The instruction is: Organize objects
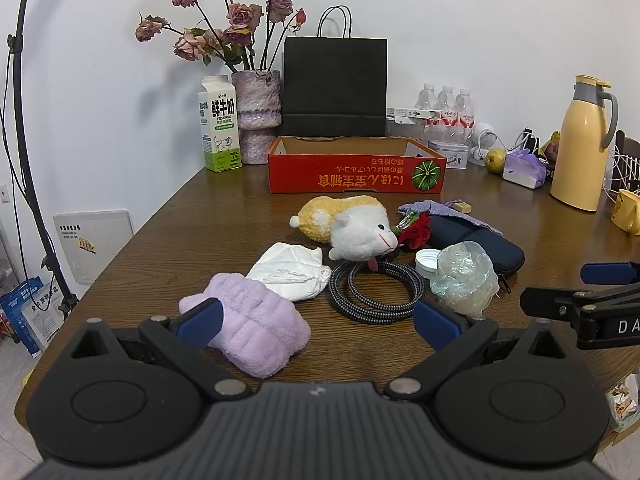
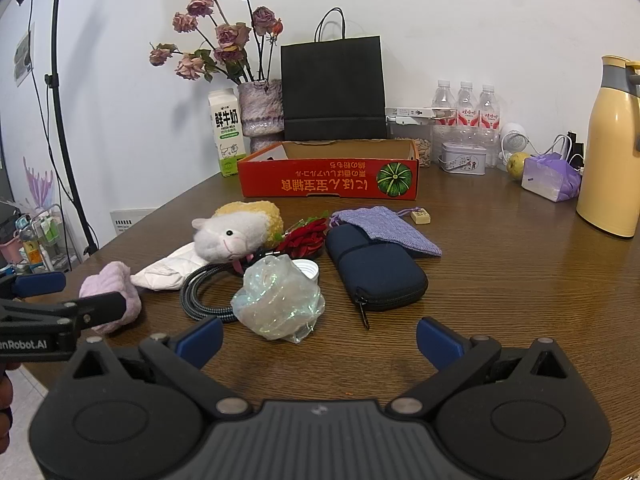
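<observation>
A heap of loose items lies mid-table in front of an open red cardboard box [image 1: 356, 174] [image 2: 328, 184]: a plush hamster [image 1: 352, 224] [image 2: 236, 230], a lilac fluffy cloth [image 1: 256, 322] [image 2: 116, 286], a white crumpled tissue [image 1: 294, 270], a coiled braided cable [image 1: 376, 292] [image 2: 204, 292], a clear iridescent plastic wad [image 1: 464, 276] [image 2: 280, 300], a navy zip pouch [image 2: 374, 274], a purple knit bag [image 2: 390, 226] and a red fabric flower [image 2: 302, 240]. My left gripper [image 1: 316, 322] is open just short of the lilac cloth. My right gripper [image 2: 320, 340] is open near the plastic wad, nothing between its fingers.
At the back stand a milk carton [image 1: 220, 124], a vase of dried roses [image 1: 256, 116], a black paper bag [image 1: 335, 80], water bottles [image 2: 466, 106], a tin [image 2: 464, 158] and a yellow thermos [image 2: 612, 148]. A light stand [image 1: 24, 140] rises left of the table.
</observation>
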Demonstrator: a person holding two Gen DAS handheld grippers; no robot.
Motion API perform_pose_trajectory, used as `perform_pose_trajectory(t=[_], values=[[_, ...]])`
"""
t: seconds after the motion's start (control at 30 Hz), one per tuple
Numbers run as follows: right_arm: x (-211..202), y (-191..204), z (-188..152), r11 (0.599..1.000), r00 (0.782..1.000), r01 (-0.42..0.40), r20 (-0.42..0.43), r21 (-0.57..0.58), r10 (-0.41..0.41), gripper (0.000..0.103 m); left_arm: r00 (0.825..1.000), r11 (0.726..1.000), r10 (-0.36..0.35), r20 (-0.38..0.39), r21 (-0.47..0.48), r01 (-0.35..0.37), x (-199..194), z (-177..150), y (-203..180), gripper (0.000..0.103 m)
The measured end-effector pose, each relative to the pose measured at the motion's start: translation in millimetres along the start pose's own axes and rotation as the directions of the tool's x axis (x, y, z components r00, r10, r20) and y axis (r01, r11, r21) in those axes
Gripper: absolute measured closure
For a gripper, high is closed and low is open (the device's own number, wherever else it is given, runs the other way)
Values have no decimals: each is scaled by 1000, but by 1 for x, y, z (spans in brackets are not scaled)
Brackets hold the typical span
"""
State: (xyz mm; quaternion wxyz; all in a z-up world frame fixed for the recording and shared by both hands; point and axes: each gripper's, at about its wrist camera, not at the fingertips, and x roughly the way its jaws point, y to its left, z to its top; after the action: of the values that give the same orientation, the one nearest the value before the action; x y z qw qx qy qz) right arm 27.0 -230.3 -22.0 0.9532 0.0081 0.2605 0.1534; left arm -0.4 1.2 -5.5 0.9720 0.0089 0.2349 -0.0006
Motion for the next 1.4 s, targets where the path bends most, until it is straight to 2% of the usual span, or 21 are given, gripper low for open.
perform_pose_trajectory(t=[1.4], values=[[-5, 1, 1, 1000, 1000, -4, 5, -10, 4, 0, 1000, 1000, 0, 11, -9, 0, -2, 0, 1, 0]])
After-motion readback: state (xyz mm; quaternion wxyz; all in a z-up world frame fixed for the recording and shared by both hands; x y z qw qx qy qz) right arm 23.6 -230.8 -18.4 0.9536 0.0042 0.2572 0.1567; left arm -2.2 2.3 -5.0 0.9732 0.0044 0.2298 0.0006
